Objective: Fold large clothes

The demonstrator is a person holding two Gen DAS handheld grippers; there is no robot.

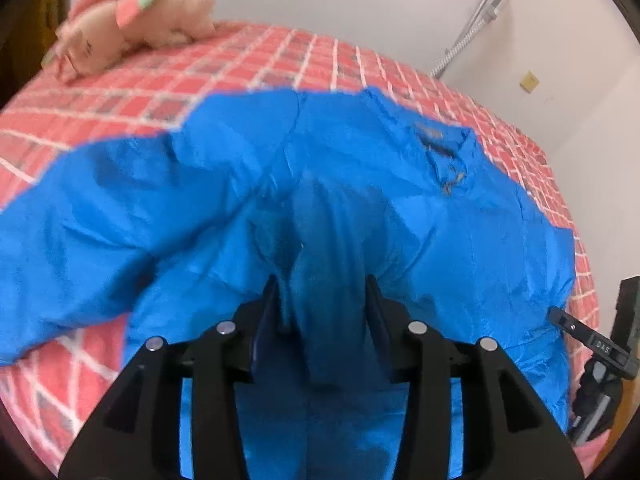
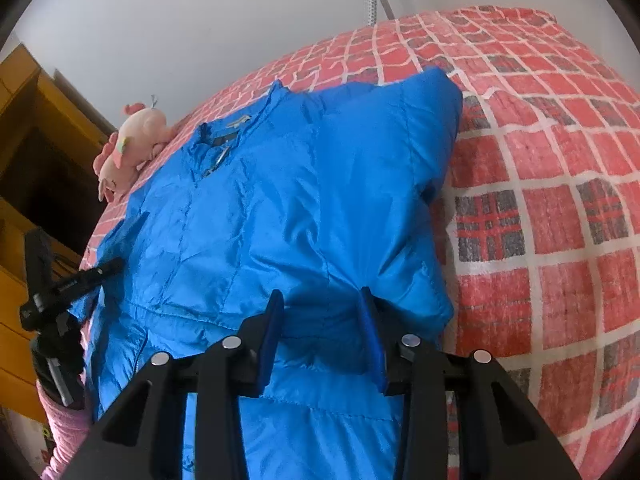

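The left claw (image 1: 320,284) has a bunched fold of the blue jacket (image 1: 360,184) between its fingers, though whether the pads press it I cannot tell. The right claw (image 2: 320,300) pinches a ridge of the same jacket near its hem. The jacket lies spread on the bed's red checked cover (image 2: 560,200), collar towards twelve o'clock. A pink plush toy (image 1: 136,12) sits at eleven o'clock on the bed.
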